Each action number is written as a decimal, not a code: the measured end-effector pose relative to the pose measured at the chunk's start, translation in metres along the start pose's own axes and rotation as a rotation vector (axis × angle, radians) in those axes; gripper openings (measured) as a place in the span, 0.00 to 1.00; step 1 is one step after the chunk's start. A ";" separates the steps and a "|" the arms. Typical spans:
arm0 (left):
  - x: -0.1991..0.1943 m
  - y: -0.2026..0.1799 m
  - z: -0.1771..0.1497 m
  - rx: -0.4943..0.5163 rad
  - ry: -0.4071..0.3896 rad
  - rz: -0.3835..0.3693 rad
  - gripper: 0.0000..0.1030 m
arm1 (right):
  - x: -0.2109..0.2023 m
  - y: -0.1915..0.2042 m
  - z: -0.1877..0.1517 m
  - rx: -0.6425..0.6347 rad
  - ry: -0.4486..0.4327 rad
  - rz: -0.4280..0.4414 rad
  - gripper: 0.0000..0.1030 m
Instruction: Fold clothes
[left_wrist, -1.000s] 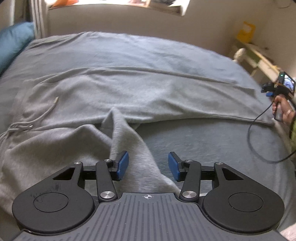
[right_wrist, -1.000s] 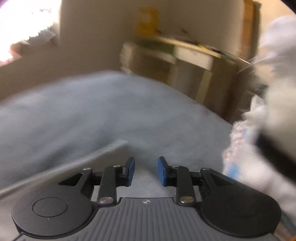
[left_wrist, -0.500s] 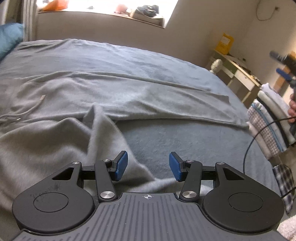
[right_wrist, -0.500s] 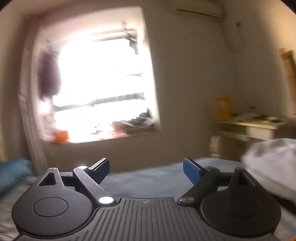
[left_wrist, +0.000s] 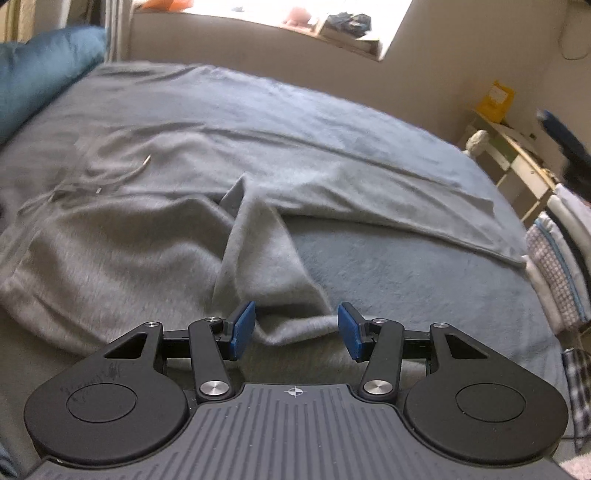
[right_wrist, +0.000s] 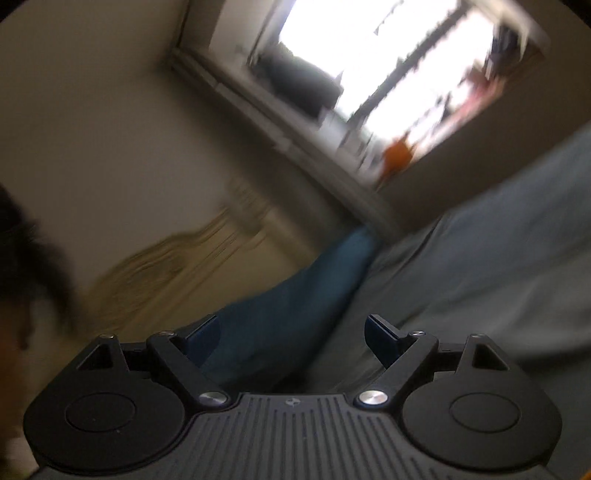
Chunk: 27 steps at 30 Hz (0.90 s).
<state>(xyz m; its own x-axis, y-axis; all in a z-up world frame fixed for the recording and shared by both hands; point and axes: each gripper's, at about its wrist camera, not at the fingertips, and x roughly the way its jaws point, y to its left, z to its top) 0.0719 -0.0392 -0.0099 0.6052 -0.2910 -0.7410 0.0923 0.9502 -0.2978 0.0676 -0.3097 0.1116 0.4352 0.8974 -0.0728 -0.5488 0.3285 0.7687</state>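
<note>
- Blue-grey bed (left_wrist: 369, 122): no readable writing anywhere on it.
- Grey sweatpants (left_wrist: 155, 236) lie spread on the bed, long axis left to right, one leg reaching the right edge.
- Left gripper (left_wrist: 296, 328): released, a fabric ridge between its parted pads.
- Right gripper (right_wrist: 291, 334): released, wide, empty, aimed towards a teal pillow (right_wrist: 295, 295).

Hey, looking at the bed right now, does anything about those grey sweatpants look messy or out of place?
Yes. The grey sweatpants are not lying flat: one leg is rumpled and bunched, a ridge of fabric running down toward the left gripper, while the other leg lies stretched across the bed. The drawstring trails loose at the waist.
</note>
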 end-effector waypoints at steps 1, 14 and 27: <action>0.001 0.003 -0.002 -0.014 0.010 0.009 0.48 | -0.002 -0.004 0.000 0.028 0.027 0.034 0.85; 0.003 0.039 -0.018 -0.174 0.081 0.114 0.48 | -0.010 -0.010 -0.005 0.405 0.204 0.529 0.88; 0.001 0.072 -0.025 -0.300 0.097 0.198 0.48 | 0.016 -0.065 -0.056 0.403 0.369 0.096 0.89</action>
<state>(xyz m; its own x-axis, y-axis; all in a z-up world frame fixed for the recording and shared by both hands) 0.0594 0.0259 -0.0477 0.5095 -0.1277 -0.8510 -0.2639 0.9181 -0.2958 0.0704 -0.3001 0.0243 0.0781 0.9852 -0.1525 -0.2260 0.1665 0.9598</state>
